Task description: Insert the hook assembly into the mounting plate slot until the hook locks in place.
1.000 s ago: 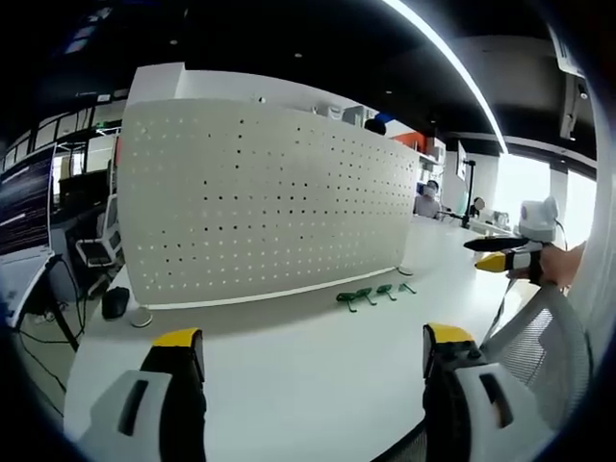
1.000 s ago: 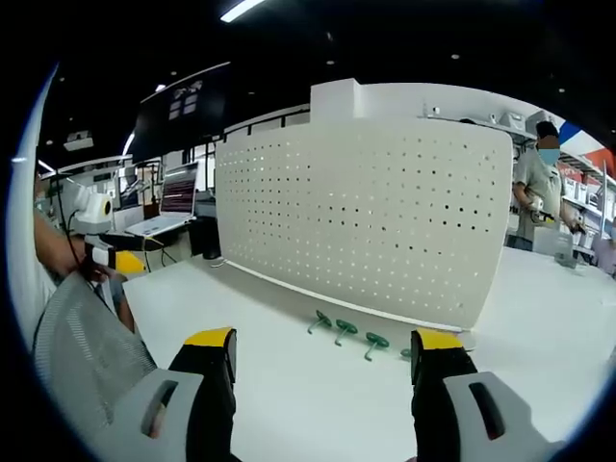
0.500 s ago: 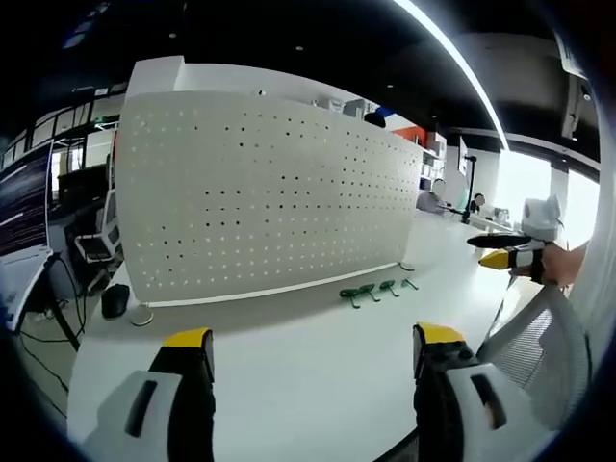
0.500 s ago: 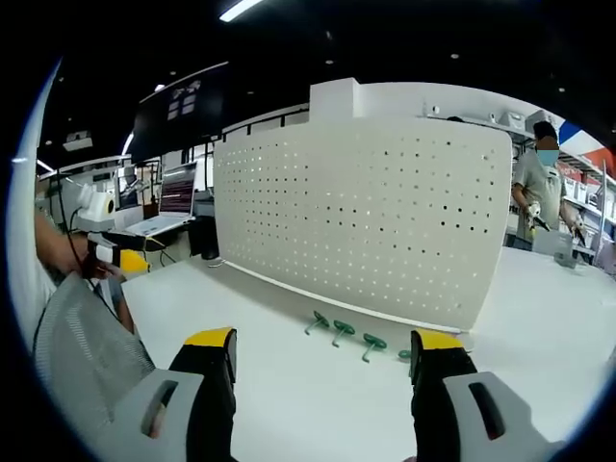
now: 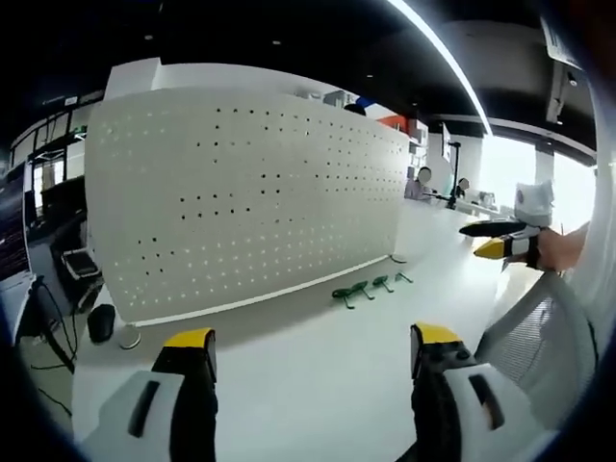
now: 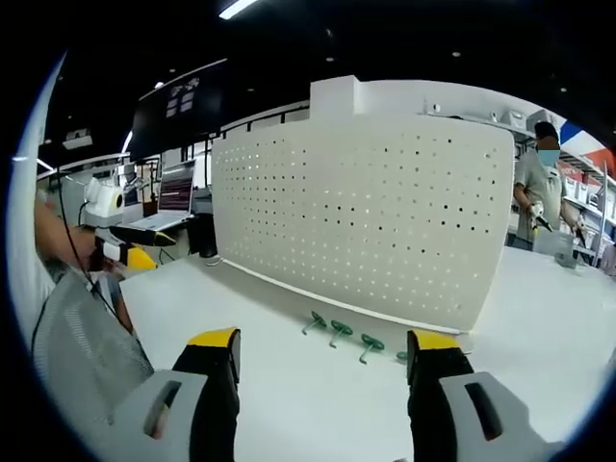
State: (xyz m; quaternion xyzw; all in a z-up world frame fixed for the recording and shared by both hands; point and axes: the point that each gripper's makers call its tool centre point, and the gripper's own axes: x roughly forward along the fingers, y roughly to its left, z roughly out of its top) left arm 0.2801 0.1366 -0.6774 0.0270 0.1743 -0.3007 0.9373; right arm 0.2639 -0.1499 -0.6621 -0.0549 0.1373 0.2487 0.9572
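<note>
On the worktop (image 6: 289, 375) below the pegboard (image 6: 375, 212), small green hooks (image 6: 337, 332) look light and rigid, best pinched by the stem; both grippers' jaws gape empty.

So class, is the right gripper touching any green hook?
Apart. In the right gripper view, bare table lies between the open right gripper and the green hooks.

hooks (image 6: 337, 332) on table (image 6: 289, 395) (before the pegboard (image 6: 366, 212))
</note>
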